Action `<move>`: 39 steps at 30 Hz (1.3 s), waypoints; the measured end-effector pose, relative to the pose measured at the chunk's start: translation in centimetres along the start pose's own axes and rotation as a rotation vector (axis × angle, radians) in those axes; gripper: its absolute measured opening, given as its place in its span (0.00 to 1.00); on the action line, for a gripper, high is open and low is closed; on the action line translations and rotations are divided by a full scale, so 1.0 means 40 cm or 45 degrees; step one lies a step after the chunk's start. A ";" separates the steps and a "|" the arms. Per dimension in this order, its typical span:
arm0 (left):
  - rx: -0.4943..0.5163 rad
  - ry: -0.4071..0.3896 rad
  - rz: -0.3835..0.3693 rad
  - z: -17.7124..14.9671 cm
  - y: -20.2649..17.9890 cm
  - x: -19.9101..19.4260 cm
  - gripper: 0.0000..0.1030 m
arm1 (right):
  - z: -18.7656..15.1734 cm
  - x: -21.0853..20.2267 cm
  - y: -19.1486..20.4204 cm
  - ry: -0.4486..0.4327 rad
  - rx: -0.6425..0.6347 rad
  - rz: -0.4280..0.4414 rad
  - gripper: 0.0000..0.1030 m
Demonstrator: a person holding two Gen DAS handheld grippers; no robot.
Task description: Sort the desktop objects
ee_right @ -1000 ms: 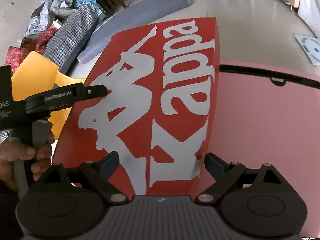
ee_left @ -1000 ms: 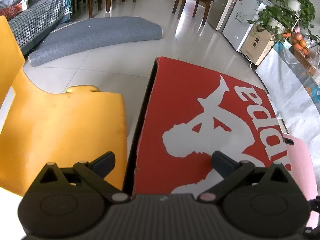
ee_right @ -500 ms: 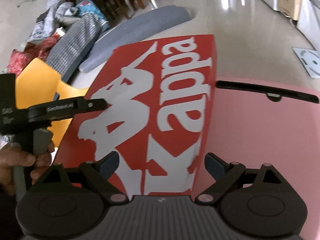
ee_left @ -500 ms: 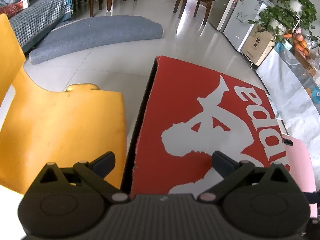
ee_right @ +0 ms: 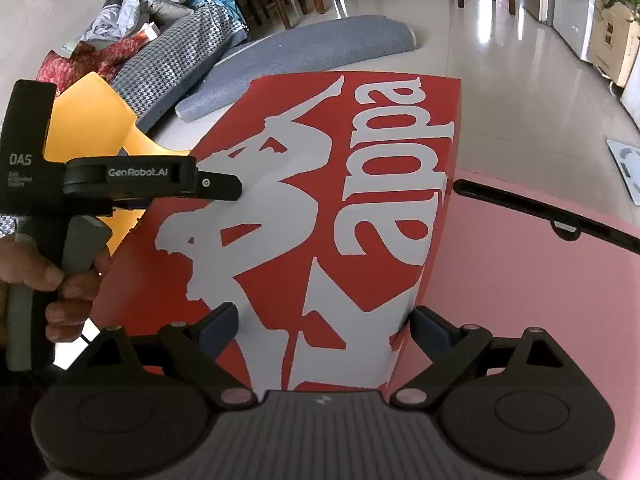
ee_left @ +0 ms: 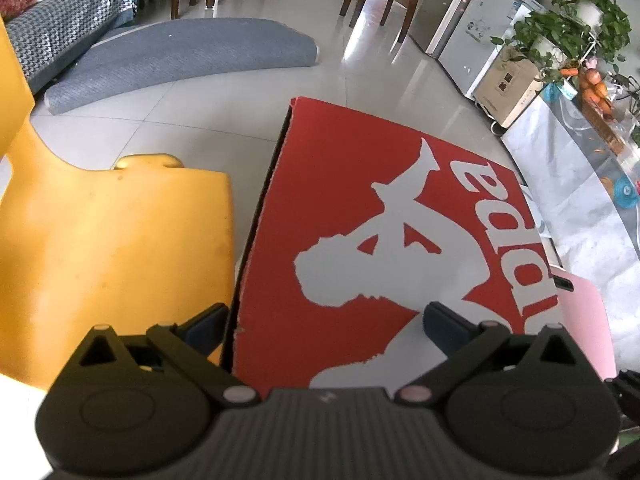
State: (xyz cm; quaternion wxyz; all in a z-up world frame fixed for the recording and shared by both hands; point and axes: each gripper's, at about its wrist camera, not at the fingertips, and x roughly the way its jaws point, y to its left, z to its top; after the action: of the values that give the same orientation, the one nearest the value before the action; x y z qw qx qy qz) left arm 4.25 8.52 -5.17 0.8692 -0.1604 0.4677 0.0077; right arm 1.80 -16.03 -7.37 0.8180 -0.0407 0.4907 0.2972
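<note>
- The red box lid (ee_left: 384, 240), printed with a white figure and lettering, fills the middle of both wrist views and lies flat on the pink counter (ee_right: 532, 300).
- The left gripper (ee_left: 326, 320) has its jaws spread wide near the lower edge of the frame, one finger (ee_left: 206, 326) over the lid's left edge, the other over the white print; the pads press on nothing.
- The right gripper (ee_right: 320, 326) also stands wide, its fingers straddling the lid's near right corner at lower centre, without a grip on it.
- In the right wrist view a hand (ee_right: 48, 280) at the left edge grips the handle of the left gripper.
- A yellow chair (ee_left: 112, 248) stands just left of the lid.
- A black bar (ee_right: 540, 216) lies on the counter at the right of the frame.
- A grey mat (ee_left: 188, 56) lies on the tiled floor at upper left.
</note>
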 end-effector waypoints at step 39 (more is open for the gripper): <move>0.042 -0.054 0.074 -0.015 -0.050 -0.007 1.00 | -0.042 -0.006 0.042 -0.092 0.006 -0.069 0.95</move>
State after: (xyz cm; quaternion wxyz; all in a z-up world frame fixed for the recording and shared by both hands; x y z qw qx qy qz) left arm 3.92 6.47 -4.71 0.8808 -0.1323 0.4538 0.0287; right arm -0.47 -15.37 -7.66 0.8430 -0.0412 0.4605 0.2750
